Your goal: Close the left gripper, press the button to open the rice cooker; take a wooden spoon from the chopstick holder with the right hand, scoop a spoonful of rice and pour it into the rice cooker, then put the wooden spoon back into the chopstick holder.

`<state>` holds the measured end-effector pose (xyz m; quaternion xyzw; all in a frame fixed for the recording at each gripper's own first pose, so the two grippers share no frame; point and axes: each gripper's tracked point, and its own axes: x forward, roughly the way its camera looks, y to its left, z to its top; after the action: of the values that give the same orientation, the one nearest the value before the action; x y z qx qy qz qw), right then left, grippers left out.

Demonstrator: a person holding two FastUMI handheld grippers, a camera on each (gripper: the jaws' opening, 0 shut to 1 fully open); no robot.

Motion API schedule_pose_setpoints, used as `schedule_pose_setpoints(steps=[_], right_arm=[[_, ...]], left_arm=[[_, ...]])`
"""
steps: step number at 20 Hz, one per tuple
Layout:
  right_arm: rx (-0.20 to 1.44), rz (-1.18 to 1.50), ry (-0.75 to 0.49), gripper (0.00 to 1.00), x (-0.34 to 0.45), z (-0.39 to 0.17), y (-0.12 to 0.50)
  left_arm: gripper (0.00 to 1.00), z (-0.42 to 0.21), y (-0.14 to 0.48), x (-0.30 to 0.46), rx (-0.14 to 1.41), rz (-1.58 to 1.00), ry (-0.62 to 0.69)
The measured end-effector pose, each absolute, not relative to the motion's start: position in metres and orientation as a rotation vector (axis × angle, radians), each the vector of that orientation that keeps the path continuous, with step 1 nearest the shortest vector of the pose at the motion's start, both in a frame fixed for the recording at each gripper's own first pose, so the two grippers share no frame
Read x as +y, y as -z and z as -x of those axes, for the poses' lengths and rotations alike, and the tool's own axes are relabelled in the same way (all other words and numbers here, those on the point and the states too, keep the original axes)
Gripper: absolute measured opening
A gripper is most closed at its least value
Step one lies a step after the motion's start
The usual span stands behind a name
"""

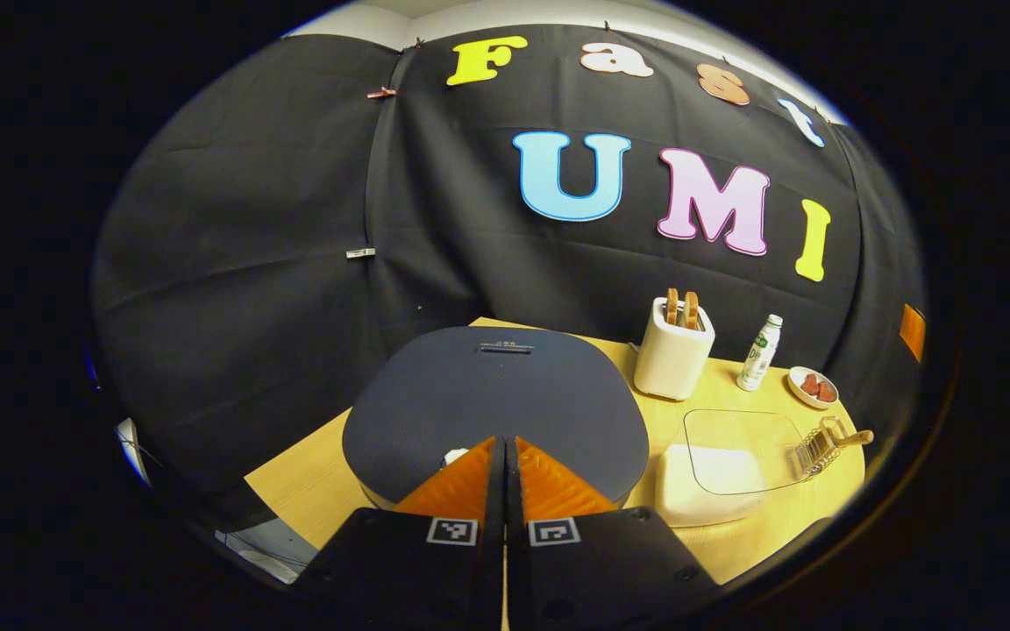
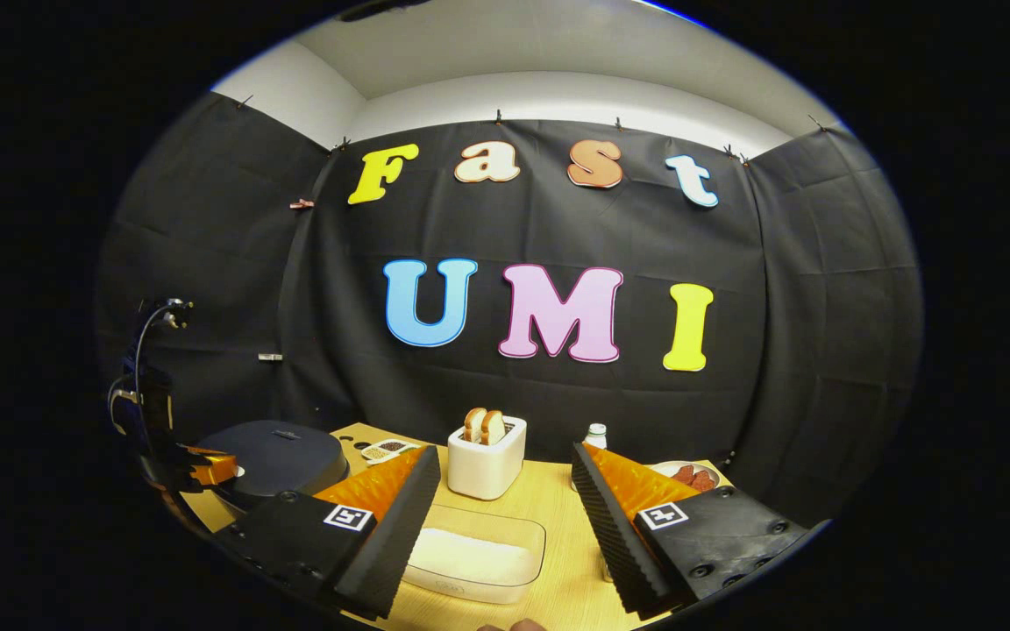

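The rice cooker (image 1: 496, 394) has a dark lid that is down. In the left gripper view my left gripper (image 1: 505, 443) is shut with nothing in it, its tips just over the cooker's front edge beside a small white button (image 1: 454, 456). A clear box of rice (image 1: 733, 460) lies to the right, and past it a wire chopstick holder (image 1: 816, 449) holds the wooden spoon (image 1: 856, 436). In the right gripper view my right gripper (image 2: 505, 454) hangs open and empty above the rice box (image 2: 474, 552). Far left there, the left gripper (image 2: 202, 469) sits at the cooker (image 2: 281, 456).
A white toaster (image 2: 487, 456) with two slices of bread stands behind the rice box. A small bottle (image 1: 759, 352) and a plate of red pieces (image 1: 812, 386) sit at the back right. A little dish of grains (image 2: 387, 450) lies beside the cooker on the wooden table (image 1: 312, 482).
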<state>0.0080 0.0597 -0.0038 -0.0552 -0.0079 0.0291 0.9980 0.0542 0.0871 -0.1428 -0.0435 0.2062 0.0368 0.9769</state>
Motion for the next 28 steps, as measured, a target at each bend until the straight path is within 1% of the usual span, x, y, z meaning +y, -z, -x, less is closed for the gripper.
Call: schedule_pose_setpoints(steps=[3,5,8,10,11,12,13,14,15,16,18,20,25,26,28], right_arm=[[-0.016,0.109,-0.053,0.94,0.056,-0.008,0.003],[-0.013,0.102,-0.05,0.94,0.054,-0.009,0.004],[-0.012,0.103,-0.049,0.94,0.051,-0.009,0.004],[-0.02,0.105,-0.048,0.94,0.049,-0.008,0.0],[-0.019,0.106,-0.047,0.94,0.047,-0.008,0.001],[-0.017,0.105,-0.044,0.94,0.044,-0.006,0.002],[-0.013,0.102,-0.041,0.94,0.041,-0.006,0.003],[-0.009,0.099,-0.036,0.94,0.037,-0.006,0.004],[-0.007,0.096,-0.032,0.94,0.035,-0.005,0.004],[-0.006,0.093,-0.026,0.94,0.031,-0.005,0.003],[-0.005,0.092,-0.02,0.94,0.025,-0.004,0.003],[-0.004,0.091,-0.014,0.94,0.019,-0.004,0.004],[0.035,0.069,0.015,0.94,-0.002,-0.006,0.018],[0.037,0.064,0.026,0.94,-0.008,-0.007,0.018],[0.042,0.062,0.048,0.94,-0.022,-0.009,0.023]], left_arm=[[0.06,-0.053,0.151,0.087,0.442,0.123,-0.095],[0.06,-0.056,0.149,0.087,0.414,0.083,-0.107],[0.07,-0.049,0.132,0.085,0.343,0.095,-0.124],[0.08,-0.045,0.109,0.081,0.255,0.081,-0.119],[0.11,-0.042,0.094,0.077,0.213,0.063,-0.115],[0.24,-0.042,0.08,0.075,0.165,0.043,-0.111],[0.27,-0.041,0.068,0.073,0.133,0.033,-0.107],[0.34,-0.04,0.06,0.071,0.112,0.029,-0.105],[0.38,-0.039,0.053,0.067,0.098,0.028,-0.098],[0.46,-0.037,0.049,0.064,0.089,0.027,-0.094],[0.55,-0.036,0.048,0.057,0.098,0.05,-0.078],[0.59,-0.03,0.049,0.058,0.09,0.032,-0.093],[0.65,-0.027,0.029,0.044,0.041,0.021,-0.079],[0.67,-0.026,0.025,0.042,0.033,0.023,-0.08],[0.68,-0.025,0.019,0.036,0.021,0.024,-0.076]])
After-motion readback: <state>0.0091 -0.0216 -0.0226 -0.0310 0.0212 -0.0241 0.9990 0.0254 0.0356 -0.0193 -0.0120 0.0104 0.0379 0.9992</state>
